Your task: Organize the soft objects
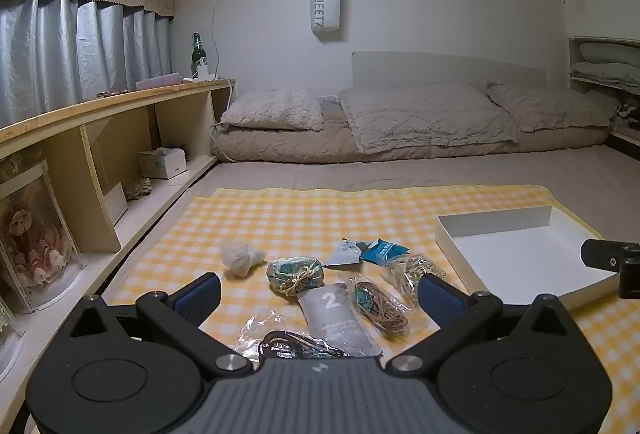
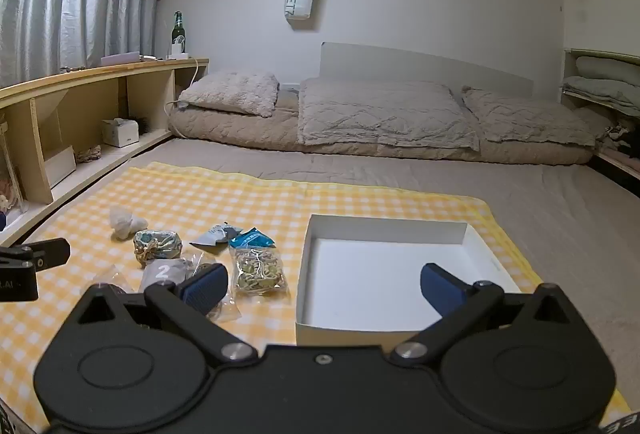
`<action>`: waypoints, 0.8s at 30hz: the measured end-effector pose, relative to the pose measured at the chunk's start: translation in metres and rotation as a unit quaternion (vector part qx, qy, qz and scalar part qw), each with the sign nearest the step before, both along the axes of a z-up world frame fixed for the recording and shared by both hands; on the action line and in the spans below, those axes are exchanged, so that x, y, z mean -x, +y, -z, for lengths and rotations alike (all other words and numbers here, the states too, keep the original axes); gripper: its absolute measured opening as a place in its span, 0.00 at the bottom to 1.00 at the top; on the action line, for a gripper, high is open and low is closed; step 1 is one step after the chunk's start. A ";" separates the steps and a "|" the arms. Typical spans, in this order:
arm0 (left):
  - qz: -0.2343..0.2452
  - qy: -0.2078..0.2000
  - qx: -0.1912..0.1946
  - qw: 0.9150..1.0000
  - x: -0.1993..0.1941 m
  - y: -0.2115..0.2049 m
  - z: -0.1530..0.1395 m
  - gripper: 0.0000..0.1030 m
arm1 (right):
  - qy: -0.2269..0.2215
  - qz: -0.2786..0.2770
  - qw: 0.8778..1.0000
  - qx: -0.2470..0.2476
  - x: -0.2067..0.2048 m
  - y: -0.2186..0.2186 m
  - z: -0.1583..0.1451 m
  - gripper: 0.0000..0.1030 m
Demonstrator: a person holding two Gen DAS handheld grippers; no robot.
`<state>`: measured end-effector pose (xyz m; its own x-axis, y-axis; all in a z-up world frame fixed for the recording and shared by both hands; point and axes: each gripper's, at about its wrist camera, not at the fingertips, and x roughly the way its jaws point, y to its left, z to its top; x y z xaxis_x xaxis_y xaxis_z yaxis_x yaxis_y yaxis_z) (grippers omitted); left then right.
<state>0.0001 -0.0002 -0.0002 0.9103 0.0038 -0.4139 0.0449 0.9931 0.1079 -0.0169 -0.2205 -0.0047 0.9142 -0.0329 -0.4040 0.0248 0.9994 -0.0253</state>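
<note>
On the yellow checked cloth (image 1: 280,218) the soft things lie in a loose cluster, left to right: a crumpled white wad (image 1: 240,258), a teal drawstring pouch (image 1: 295,274), a grey sachet marked 2 (image 1: 336,318), a blue packet (image 1: 384,252) and clear bags of cord (image 1: 378,304) (their contents are hard to make out). The left gripper (image 1: 318,300) hangs just near of them, jaws wide apart, holding nothing; pouch and sachet sit between its fingers. Right of the cluster stands a white box (image 2: 384,230), with the right gripper (image 2: 324,284) over its near edge, jaws likewise spread and holding nothing.
</note>
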 end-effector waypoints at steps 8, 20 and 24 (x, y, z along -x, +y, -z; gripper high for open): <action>0.000 0.000 0.001 1.000 0.000 0.000 0.000 1.00 | 0.002 0.000 1.000 0.000 0.000 0.000 -0.001 1.00; 0.001 0.001 0.002 1.000 0.000 0.000 0.000 1.00 | 0.003 0.000 1.000 0.000 0.000 0.000 0.000 1.00; 0.001 0.002 0.002 1.000 0.000 0.000 0.000 1.00 | 0.003 0.000 1.000 0.000 0.000 0.000 0.000 1.00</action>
